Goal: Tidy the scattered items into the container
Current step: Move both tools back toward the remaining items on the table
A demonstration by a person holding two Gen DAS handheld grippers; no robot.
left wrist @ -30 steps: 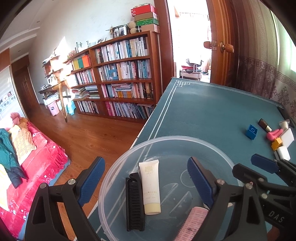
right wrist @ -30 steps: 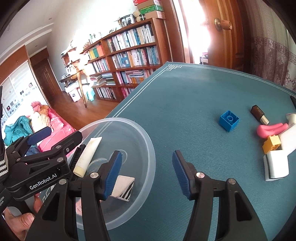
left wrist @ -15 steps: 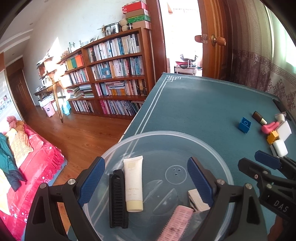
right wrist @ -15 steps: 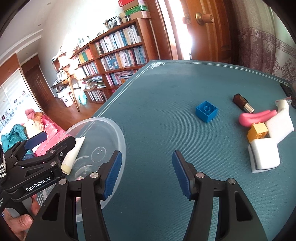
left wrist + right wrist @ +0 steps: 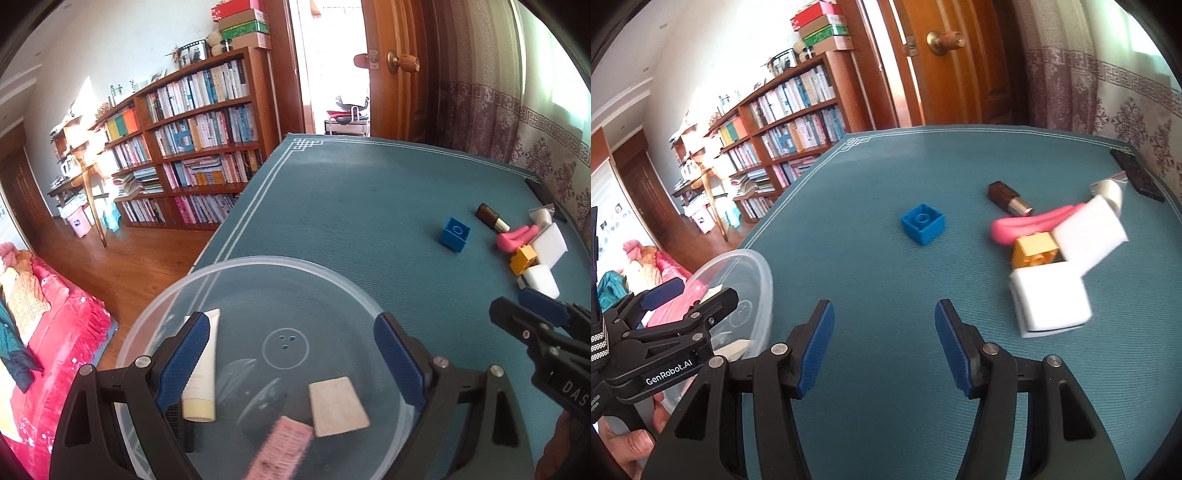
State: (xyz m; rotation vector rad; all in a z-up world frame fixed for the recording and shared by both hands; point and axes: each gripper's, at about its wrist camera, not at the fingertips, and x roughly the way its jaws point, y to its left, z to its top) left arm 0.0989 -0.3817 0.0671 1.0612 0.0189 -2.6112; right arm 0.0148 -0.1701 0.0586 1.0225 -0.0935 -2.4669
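A clear plastic bowl (image 5: 258,266) sits at the table's near left corner, holding a cream tube (image 5: 201,373), a black comb (image 5: 177,421), a pink brush (image 5: 282,448) and a beige card (image 5: 336,404). My left gripper (image 5: 291,325) hangs open over the bowl, holding nothing. My right gripper (image 5: 884,310) is open above bare cloth. Ahead of it lie a blue brick (image 5: 923,223), a lipstick (image 5: 1008,197), a pink item (image 5: 1030,225), a yellow brick (image 5: 1034,251) and two white foam blocks (image 5: 1049,299).
The teal table cloth (image 5: 871,166) ends at a left edge beside the bowl, with wooden floor and a red bed below. A black flat object (image 5: 1136,173) lies at the far right edge. A bookcase, door and curtain stand beyond the table.
My right gripper has swung away from the bowl to the right, toward the scattered items, staying open. The left gripper has shifted a little forward over the bowl.
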